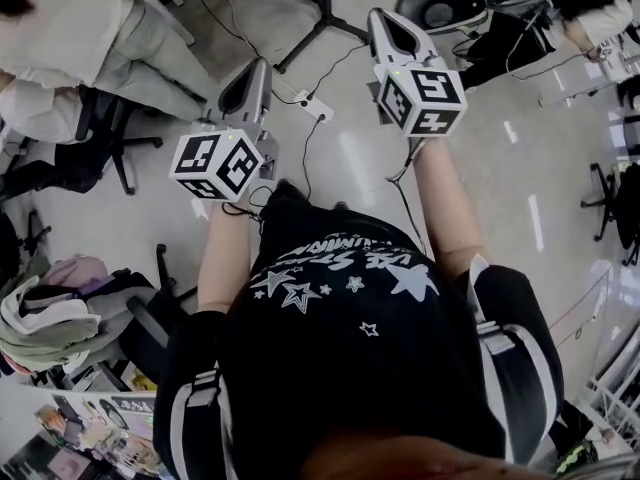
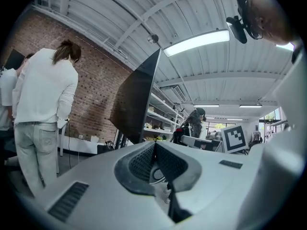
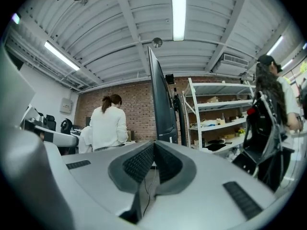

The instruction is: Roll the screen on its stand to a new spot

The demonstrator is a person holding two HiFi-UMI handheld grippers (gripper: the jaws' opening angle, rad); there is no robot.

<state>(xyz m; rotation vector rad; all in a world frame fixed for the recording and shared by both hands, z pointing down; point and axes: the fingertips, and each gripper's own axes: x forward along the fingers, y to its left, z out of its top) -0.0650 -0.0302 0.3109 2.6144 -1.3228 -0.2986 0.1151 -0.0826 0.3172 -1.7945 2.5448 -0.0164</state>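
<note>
My left gripper and right gripper are clenched and empty, pointing level toward the screen, I judge to push its stand.

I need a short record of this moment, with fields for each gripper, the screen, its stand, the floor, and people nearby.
left gripper: jaws together, nothing between them
right gripper: jaws together, nothing between them
screen: dark, upright, seen edge-on ahead of both grippers, not gripped
stand base: black legs on the floor, ahead of the grippers
floor: white power strip with a cable, between the grippers in the head view
people: person in a white top, facing away, near the brick wall
</note>
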